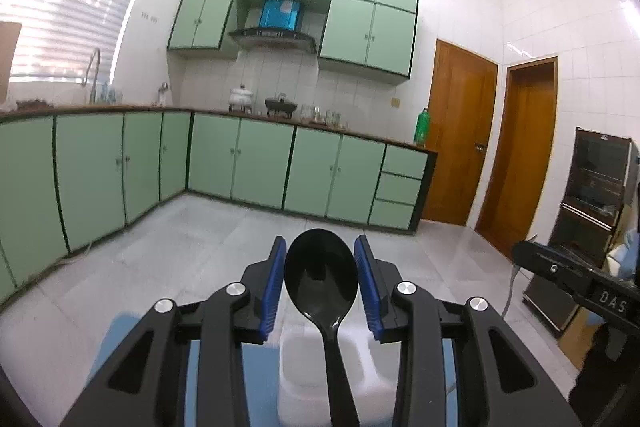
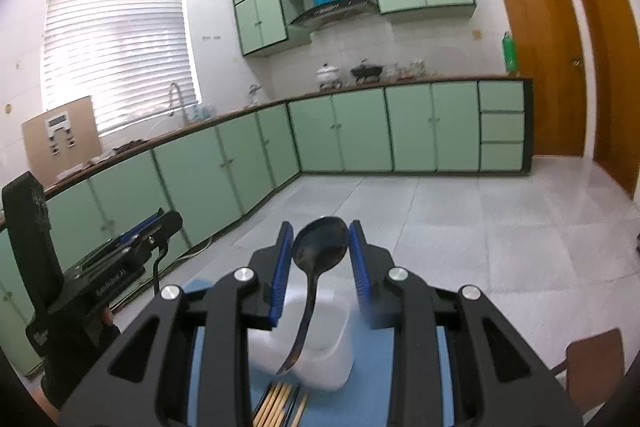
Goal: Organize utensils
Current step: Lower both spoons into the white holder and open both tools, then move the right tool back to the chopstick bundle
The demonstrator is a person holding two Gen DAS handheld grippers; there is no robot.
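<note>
A black plastic spoon [image 1: 322,279] stands bowl-up in a white container [image 1: 304,371] on a blue mat. In the left wrist view my left gripper [image 1: 321,279] is open, its blue pads on either side of the spoon's bowl without clearly touching it. In the right wrist view the same spoon [image 2: 320,247] leans in the white container [image 2: 320,339], and my right gripper [image 2: 318,259] is open around its bowl. Wooden chopsticks [image 2: 276,407] lie on the mat in front of the container.
The right gripper body [image 1: 576,279] shows at the right of the left wrist view; the left gripper body [image 2: 100,275] shows at the left of the right wrist view. A brown chair seat [image 2: 592,359] is at the right. Green kitchen cabinets [image 1: 256,163] lie beyond.
</note>
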